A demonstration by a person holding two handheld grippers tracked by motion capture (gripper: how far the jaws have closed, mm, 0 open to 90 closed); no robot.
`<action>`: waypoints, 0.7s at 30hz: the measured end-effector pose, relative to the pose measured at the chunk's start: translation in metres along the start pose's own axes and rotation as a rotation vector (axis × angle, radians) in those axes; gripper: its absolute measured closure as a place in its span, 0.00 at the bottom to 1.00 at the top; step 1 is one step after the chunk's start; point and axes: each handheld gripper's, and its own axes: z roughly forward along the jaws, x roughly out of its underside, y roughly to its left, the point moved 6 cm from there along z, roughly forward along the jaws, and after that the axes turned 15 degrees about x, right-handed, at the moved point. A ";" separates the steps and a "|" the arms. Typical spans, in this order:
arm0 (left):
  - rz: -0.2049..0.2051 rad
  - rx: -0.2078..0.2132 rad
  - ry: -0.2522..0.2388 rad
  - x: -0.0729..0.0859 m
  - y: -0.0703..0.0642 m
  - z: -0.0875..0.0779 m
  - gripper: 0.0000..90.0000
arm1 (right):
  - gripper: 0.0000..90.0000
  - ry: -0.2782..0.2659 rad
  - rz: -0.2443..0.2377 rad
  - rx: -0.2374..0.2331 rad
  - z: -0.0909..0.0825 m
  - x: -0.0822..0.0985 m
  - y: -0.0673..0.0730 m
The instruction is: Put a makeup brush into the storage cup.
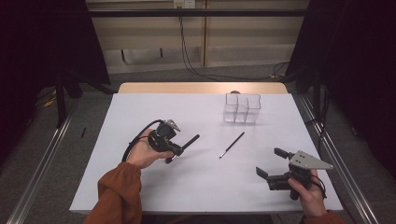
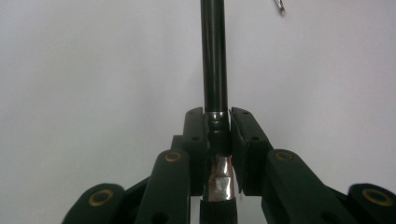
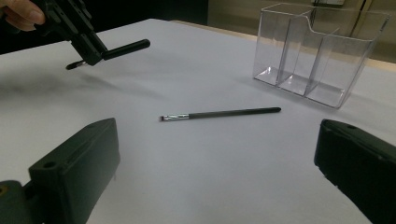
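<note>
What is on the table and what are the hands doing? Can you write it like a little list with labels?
held thing: black makeup brush, lifted off the table
left gripper: shut on the brush near its metal band
right gripper: open, empty, low over the table
lying thing: thin makeup brush, flat on the table between the grippers
container: clear plastic organizer, upright, compartments empty, at the far side
surface: white table

Bare table point(image 1: 154, 191) all around clear organizer point(image 1: 241, 108), thin brush point(image 1: 232, 144) lying just in front, open approach from both sides
</note>
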 end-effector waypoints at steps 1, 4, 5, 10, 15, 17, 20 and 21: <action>-0.004 -0.005 -0.019 0.001 0.000 -0.001 0.86 | 0.00 -0.001 0.000 -0.001 0.000 0.000 0.000; -0.007 -0.018 -0.065 0.003 0.001 -0.006 0.86 | 0.00 -0.002 0.000 0.000 0.000 0.000 0.000; -0.009 -0.016 -0.077 0.004 0.002 -0.008 0.86 | 0.00 -0.003 0.000 0.000 0.000 0.000 0.000; -0.033 -0.043 -0.162 0.009 0.003 -0.012 0.86 | 0.00 -0.004 0.000 0.003 0.000 0.000 0.000; -0.050 -0.047 -0.219 0.012 0.003 -0.017 0.86 | 0.00 -0.005 0.002 0.005 0.000 0.000 0.000; -0.045 -0.053 -0.245 0.012 0.002 -0.019 0.86 | 0.00 -0.005 0.002 0.005 0.000 0.000 -0.001; -0.035 -0.053 -0.287 0.012 -0.001 -0.022 0.86 | 0.00 -0.005 0.002 0.006 0.000 0.000 -0.001; -0.034 -0.047 -0.303 0.012 -0.002 -0.023 0.86 | 0.00 -0.006 0.003 0.006 0.000 -0.001 -0.001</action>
